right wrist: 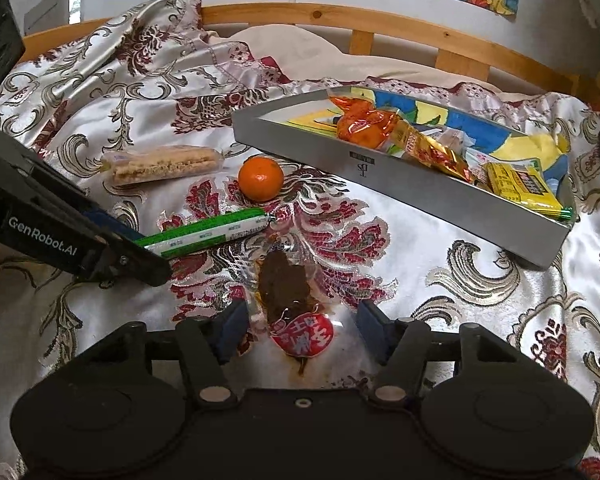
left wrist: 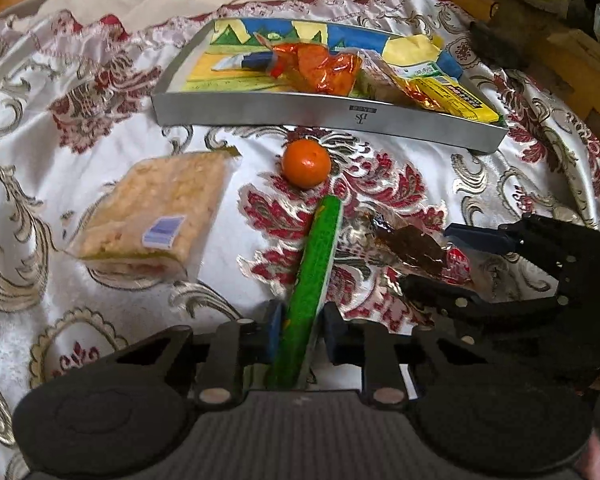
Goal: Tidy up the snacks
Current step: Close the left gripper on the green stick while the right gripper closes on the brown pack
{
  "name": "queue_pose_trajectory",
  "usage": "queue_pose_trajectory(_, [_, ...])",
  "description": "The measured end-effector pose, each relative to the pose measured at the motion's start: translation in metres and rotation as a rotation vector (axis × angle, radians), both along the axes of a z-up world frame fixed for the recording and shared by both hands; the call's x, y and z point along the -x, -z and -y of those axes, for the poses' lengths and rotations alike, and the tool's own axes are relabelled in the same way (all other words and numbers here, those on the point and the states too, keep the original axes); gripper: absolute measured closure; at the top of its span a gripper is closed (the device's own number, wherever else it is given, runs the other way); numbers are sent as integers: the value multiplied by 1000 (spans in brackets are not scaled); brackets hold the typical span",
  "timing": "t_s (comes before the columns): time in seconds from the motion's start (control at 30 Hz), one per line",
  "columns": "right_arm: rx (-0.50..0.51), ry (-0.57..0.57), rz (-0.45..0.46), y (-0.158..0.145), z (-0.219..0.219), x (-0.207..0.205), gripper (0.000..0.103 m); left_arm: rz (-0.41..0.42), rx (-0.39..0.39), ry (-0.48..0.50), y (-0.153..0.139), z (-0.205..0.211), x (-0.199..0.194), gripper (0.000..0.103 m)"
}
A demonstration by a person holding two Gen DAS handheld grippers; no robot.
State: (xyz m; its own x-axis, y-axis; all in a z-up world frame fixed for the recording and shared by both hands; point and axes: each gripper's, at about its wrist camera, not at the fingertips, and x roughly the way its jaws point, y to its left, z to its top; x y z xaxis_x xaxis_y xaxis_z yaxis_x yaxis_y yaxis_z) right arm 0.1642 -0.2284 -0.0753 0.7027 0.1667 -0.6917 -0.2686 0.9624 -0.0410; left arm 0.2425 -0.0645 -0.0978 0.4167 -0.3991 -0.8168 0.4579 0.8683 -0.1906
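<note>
The near end of the long green sausage stick (left wrist: 316, 280) is hiding between the left gripper's (left wrist: 299, 338) blue pads. The grey metal tray's (left wrist: 260, 110) wall is covering the bottoms of the shiny snack packets (left wrist: 328, 68). The small writing on the yellow packet (right wrist: 520, 186) is too tiny to read.

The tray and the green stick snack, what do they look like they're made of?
The tray looks like brushed metal, probably steel: matte grey walls with a soft sheen and a stamped logo. Its floor carries a colourful print; material unclear. The green stick snack appears wrapped in glossy printed plastic film, pinched shut at its end; the left gripper is closed on it.
</note>
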Motion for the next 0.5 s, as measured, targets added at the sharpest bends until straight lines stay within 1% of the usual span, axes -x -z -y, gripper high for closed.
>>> queue_pose_trajectory(0.13, [10,30,-24,-6,-1,4,46,-64,68,-11,-1,-2,2,83])
queue_pose_trajectory(0.3, [26,53,-44,-12,-3,13,48,-105,89,-18,-2,0,8,84])
queue_pose_trajectory(0.4, [37,61,-54,-15,-4,18,50,-142,116,-31,-2,-2,11,84])
queue_pose_trajectory(0.5, [56,63,-63,-17,-6,22,53,-168,178,-55,-5,-6,17,85])
